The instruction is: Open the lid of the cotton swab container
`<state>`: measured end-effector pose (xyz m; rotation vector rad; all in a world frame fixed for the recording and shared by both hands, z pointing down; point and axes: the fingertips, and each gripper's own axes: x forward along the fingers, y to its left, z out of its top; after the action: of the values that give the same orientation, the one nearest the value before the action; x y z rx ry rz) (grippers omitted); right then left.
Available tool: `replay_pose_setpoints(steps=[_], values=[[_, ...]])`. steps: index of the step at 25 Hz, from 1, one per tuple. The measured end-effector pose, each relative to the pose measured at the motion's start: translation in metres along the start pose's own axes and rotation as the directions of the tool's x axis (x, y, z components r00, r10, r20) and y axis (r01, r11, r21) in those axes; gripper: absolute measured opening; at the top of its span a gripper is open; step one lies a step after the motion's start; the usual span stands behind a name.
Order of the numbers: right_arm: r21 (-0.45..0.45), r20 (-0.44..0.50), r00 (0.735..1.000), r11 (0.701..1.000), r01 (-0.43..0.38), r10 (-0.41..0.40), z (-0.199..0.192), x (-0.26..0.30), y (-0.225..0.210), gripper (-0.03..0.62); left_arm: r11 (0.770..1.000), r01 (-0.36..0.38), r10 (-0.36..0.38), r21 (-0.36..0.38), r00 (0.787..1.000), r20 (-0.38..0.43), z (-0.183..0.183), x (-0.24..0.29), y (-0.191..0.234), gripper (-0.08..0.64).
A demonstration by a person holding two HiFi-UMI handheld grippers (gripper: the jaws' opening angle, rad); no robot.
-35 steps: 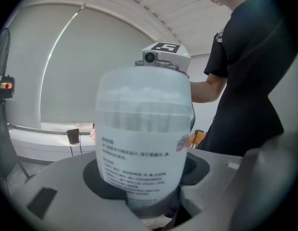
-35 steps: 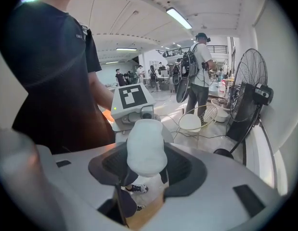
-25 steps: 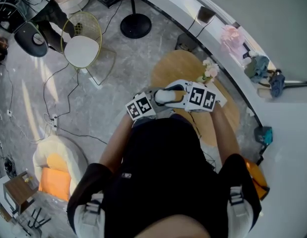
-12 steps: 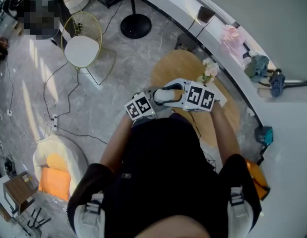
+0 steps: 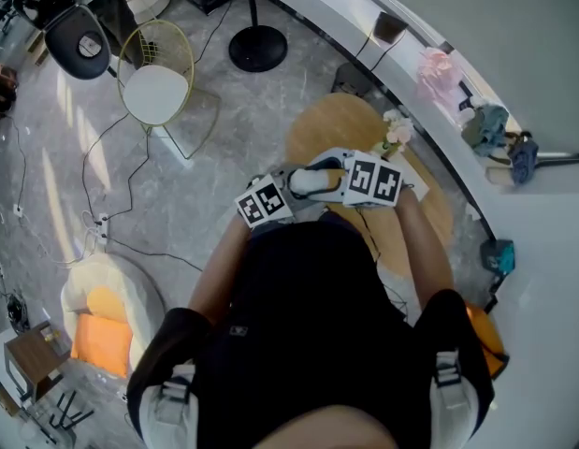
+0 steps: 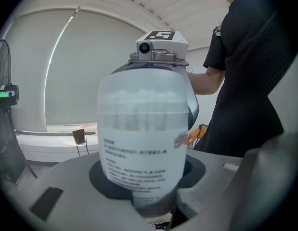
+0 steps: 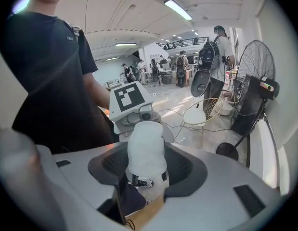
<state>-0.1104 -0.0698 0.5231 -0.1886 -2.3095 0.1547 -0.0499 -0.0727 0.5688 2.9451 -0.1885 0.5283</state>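
Head view: above person [image 5: 308, 325], steeply down, farthest off. Left gripper [image 6: 146, 177] view: along own jaws, cotton swab container [image 6: 141, 138] close, filling centre. Right gripper [image 7: 146, 167] view: along own jaws, opposite way. Shared: container, each other's gripper beyond it.

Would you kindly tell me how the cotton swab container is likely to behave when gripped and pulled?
Probably light for its size: the translucent cotton swab container shows only swabs inside. Its smooth, rounded wall may twist or slip in the left tongs. Being taller than wide, it would likely tip or roll if set down carelessly.
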Motion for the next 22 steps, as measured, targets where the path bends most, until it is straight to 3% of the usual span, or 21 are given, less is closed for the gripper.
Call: replay_pose_setpoints(steps=[12,16,22], values=[[0.015,-0.029,0.998,0.998,-0.061,0.061,0.001,0.003,0.008,0.213,1.0,-0.005,0.005,0.007,1.0,0.008,-0.003,-0.002,-0.006,0.192],[0.052,0.026,0.995,0.994,-0.099,0.098,0.006,0.002,0.01,0.207,0.996,-0.031,0.033,0.078,0.999,-0.012,-0.006,-0.006,-0.006,0.19],[0.115,0.081,0.985,0.98,-0.161,0.152,0.005,0.002,0.014,0.213,0.996,-0.021,0.022,0.087,1.0,-0.008,-0.007,-0.005,-0.012,0.19]])
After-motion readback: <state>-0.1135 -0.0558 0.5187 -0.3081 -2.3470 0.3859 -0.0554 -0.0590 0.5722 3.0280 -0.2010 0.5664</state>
